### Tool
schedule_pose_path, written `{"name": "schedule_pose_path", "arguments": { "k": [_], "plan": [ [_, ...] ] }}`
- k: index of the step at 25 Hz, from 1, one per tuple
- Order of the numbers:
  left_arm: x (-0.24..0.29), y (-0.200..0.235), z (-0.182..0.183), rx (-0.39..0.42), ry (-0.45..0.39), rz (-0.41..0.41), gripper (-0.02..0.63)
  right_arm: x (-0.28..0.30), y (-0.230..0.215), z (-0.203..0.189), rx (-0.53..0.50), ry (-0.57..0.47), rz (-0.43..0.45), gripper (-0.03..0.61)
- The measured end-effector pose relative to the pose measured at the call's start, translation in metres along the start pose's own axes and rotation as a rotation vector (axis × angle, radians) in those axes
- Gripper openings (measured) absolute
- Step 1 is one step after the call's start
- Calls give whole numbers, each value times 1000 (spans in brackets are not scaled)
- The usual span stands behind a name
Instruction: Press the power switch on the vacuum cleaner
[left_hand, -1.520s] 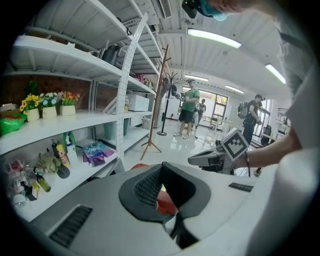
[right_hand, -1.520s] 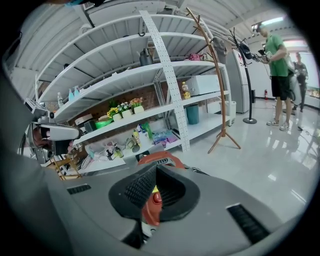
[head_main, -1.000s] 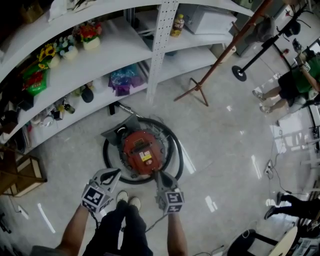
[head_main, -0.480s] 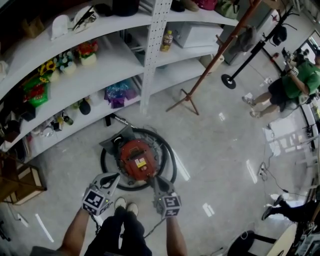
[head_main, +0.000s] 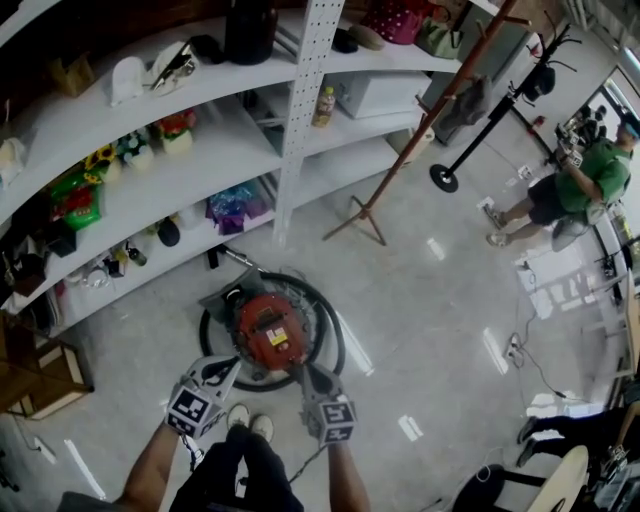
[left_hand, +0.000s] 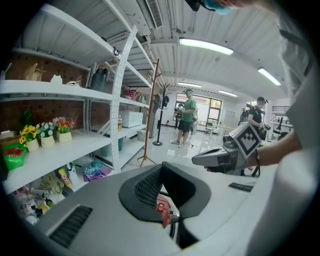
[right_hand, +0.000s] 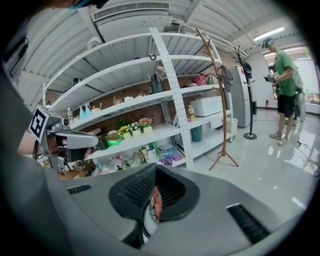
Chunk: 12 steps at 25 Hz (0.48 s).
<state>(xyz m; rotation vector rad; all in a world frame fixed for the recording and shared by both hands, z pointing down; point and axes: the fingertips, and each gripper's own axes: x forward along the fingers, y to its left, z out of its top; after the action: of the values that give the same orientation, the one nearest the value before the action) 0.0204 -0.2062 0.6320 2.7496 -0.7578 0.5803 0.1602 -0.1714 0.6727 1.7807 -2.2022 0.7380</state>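
A round red vacuum cleaner (head_main: 266, 331) sits on the floor inside a loop of its black hose (head_main: 334, 338). Its top carries a yellow label; I cannot make out the switch. My left gripper (head_main: 222, 368) hangs shut beside the vacuum's near-left rim, touching nothing that I can see. My right gripper (head_main: 299, 371) is shut too, its tip over the near-right rim. In the left gripper view, a slice of the red vacuum (left_hand: 161, 208) shows through the gap behind the closed left gripper (left_hand: 163, 165). The right gripper view shows the same red body (right_hand: 157, 202) below the right gripper (right_hand: 155, 167).
White shelving (head_main: 150, 180) with flower pots, bottles and bags curves behind the vacuum. A wooden coat stand (head_main: 366, 213) and a black pole stand (head_main: 443, 178) rise to the right. A person in green (head_main: 570, 190) stands far right. My shoes (head_main: 248, 425) are just behind the vacuum.
The head camera has pulled back, so the vacuum looks smaller and more shelf shows. Both grippers stay shut at the vacuum's near rim; the right tip has slipped back from its top.
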Motion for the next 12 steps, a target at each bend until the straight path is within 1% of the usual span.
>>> {"name": "schedule_pose_path", "arguments": {
  "k": [3,6,12],
  "plan": [
    [-7,-7,18,-21,-12,-15,8,-8,13,12,-9,0,7,12],
    [-13,-10,30,-3,-21,-21,8,-17,25,23,-13,-4,15,12],
    [-29,-17,58,8,-50,-21,8,-40,40,48,-14,-31,13,12]
  ]
}}
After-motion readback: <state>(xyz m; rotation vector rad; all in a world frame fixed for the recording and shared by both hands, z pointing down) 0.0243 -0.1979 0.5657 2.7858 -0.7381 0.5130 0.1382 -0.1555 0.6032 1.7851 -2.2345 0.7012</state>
